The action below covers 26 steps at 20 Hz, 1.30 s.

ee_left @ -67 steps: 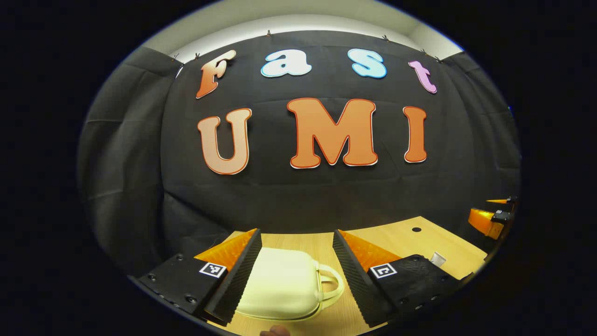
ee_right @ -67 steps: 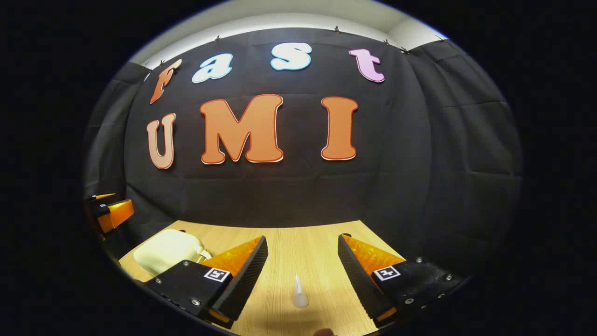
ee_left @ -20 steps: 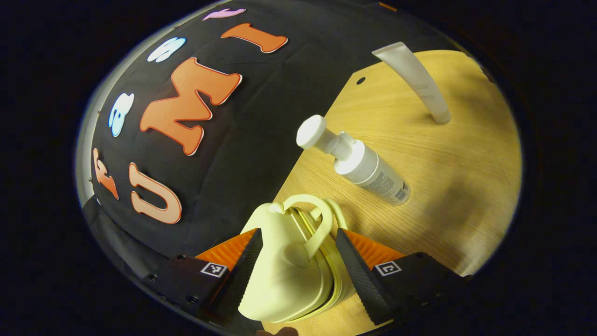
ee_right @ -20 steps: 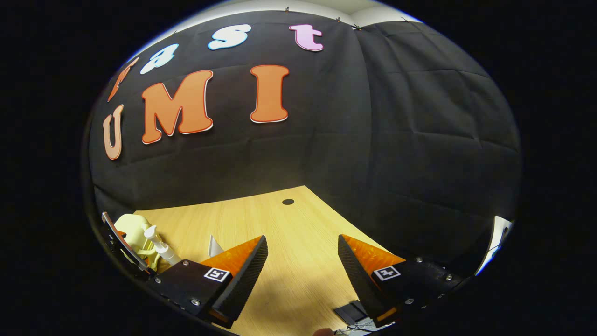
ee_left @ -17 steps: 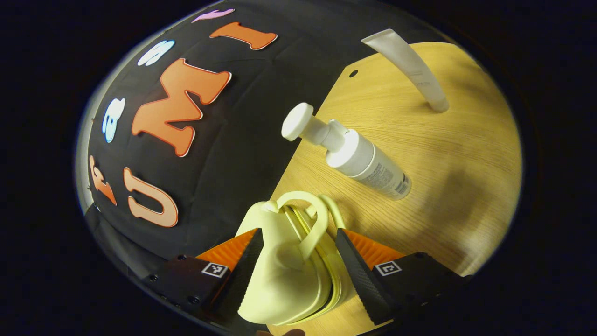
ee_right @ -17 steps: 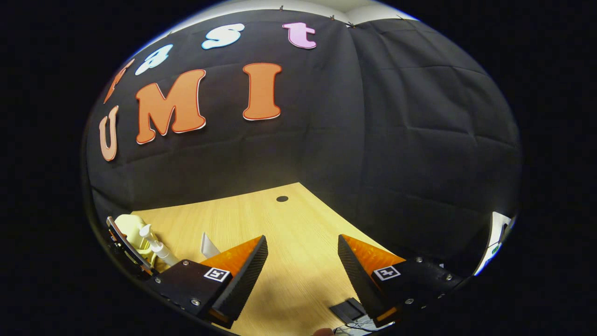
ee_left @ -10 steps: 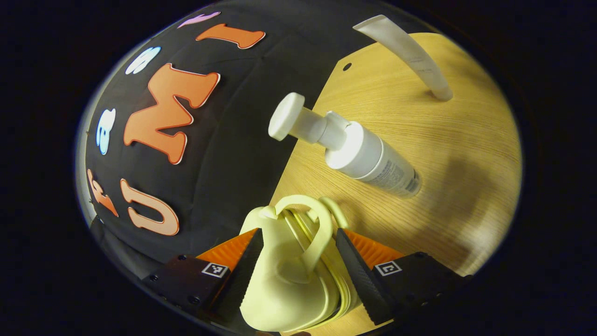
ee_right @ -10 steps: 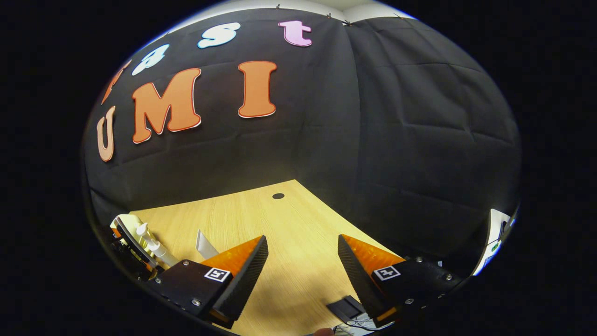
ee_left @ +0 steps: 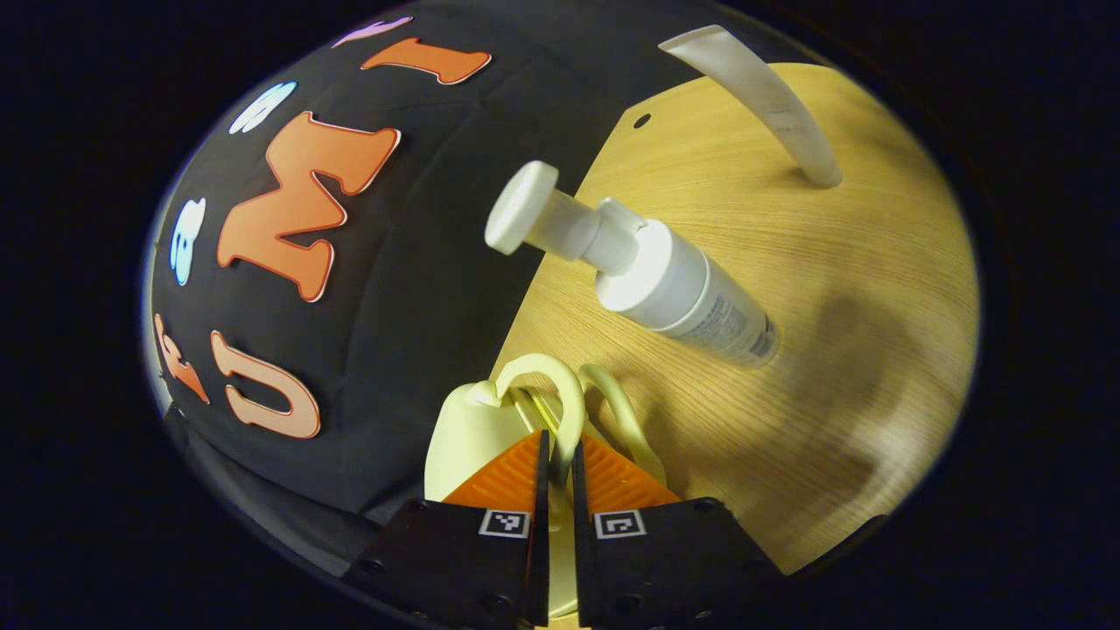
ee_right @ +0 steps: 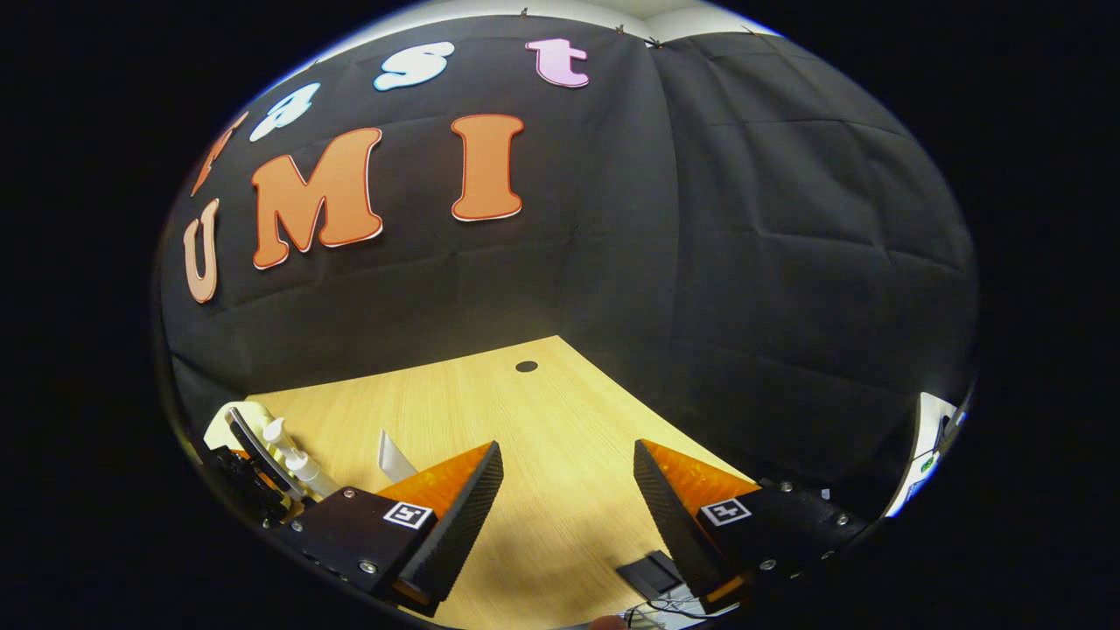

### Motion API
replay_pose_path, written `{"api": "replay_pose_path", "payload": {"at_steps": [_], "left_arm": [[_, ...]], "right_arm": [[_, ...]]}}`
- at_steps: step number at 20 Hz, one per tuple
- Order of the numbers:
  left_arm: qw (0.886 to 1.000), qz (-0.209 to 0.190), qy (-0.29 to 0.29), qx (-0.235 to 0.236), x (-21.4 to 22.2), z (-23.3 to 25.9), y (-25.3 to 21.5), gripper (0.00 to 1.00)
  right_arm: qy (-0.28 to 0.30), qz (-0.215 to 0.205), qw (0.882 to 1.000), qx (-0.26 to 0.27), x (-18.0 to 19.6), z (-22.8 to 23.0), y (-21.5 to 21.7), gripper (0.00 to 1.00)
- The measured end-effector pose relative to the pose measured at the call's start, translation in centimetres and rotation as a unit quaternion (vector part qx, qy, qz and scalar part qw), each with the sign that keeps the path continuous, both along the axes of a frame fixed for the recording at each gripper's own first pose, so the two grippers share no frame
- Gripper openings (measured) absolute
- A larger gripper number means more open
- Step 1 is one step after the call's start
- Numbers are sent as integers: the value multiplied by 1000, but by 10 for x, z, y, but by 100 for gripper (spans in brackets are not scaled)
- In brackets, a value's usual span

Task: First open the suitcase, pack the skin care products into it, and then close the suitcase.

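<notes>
A pale yellow suitcase (ee_left: pixel 464 429) lies closed on the wooden table (ee_left: pixel 831 289), right in front of my left gripper (ee_left: pixel 555 446). That gripper is shut on the nearer of its two loop handles (ee_left: pixel 567 411). Just beyond the case stands a white pump bottle (ee_left: pixel 665 280), and a white tube (ee_left: pixel 770 96) stands farther off. My right gripper (ee_right: pixel 567 464) hangs open above the bare table with nothing between its fingers. At the left edge of the right gripper view I see the suitcase (ee_right: pixel 219 429), the pump bottle (ee_right: pixel 302 464) and the tube (ee_right: pixel 394 455).
The black cloth wall closes the table's far side and right side. A round cable hole (ee_right: pixel 526 366) sits near the far corner of the table (ee_right: pixel 490 402). A small black block (ee_right: pixel 647 577) with thin cables lies at the near edge under my right gripper.
My left gripper has shut; half a second ago its fingers stood wide on either side of the suitcase. It also edged closer to the pump bottle. My right gripper barely moved.
</notes>
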State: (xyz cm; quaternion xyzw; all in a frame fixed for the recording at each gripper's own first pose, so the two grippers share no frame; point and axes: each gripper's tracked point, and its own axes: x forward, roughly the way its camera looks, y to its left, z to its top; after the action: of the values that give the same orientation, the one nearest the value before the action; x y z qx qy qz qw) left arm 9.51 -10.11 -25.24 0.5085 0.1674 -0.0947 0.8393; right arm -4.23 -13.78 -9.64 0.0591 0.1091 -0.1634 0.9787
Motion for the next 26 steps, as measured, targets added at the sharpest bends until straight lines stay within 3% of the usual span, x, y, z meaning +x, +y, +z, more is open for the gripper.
{"api": "replay_pose_path", "payload": {"at_steps": [1,5,9,13,17,21,23,24,26], "left_arm": [[1000,3,8,-7,-4,5,0,7],[991,29,60,-115,-6,17,4,7],[960,61,97,-255,-2,49,15,7],[938,45,113,-323,-10,95,44,7],[915,19,126,-383,-14,149,107,7],[892,-4,132,-432,-14,192,200,7],[882,-12,134,-452,-11,198,251,7],[879,-10,129,-458,-8,196,279,7],[872,-4,120,-474,0,184,329,7]], "right_arm": [[-2,4,1000,-5,2,3,2,95],[-18,20,999,-23,20,24,15,95],[-30,40,999,-19,47,39,38,95],[-41,46,998,-16,59,62,69,96],[-50,27,998,-23,59,87,108,95],[-59,0,998,-1,50,101,158,95],[-61,-17,998,-8,46,106,178,95],[-62,-24,998,-7,44,108,186,100],[-64,-27,998,2,44,113,206,95]]}}
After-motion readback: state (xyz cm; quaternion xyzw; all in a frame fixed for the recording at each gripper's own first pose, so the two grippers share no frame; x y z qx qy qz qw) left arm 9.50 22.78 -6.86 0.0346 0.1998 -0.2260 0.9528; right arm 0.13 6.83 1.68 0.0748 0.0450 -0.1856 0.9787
